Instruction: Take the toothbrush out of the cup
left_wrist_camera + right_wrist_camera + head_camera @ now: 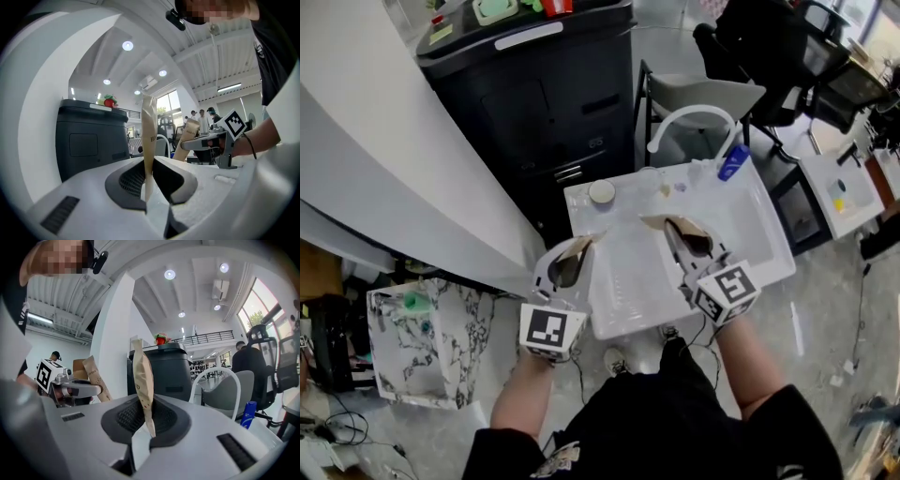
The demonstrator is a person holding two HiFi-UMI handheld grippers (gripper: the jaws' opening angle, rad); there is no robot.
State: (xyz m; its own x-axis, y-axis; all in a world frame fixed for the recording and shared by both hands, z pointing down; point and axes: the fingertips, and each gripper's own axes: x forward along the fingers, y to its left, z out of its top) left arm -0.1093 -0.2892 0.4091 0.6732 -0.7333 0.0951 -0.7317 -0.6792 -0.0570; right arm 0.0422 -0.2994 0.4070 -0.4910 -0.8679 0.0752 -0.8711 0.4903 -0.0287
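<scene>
Both grippers hover level over the white sink [769,248]. My left gripper [584,244] is shut on a thin brown paper packet [149,133], which stands upright between the jaws. My right gripper [663,225] is shut on a second brown paper packet [142,380], also upright. Each gripper shows in the other's view, packet in its jaws: the right gripper [183,145] and the left gripper [96,390]. A small round white cup-like thing [602,192] sits on the sink's far left rim. I see no toothbrush.
A white arched faucet [694,117] rises at the sink's far edge with a blue tube [733,161] beside it. A tall black cabinet [544,103] stands behind the sink. A marbled bin [422,342] is on the floor at the left, chairs at the far right.
</scene>
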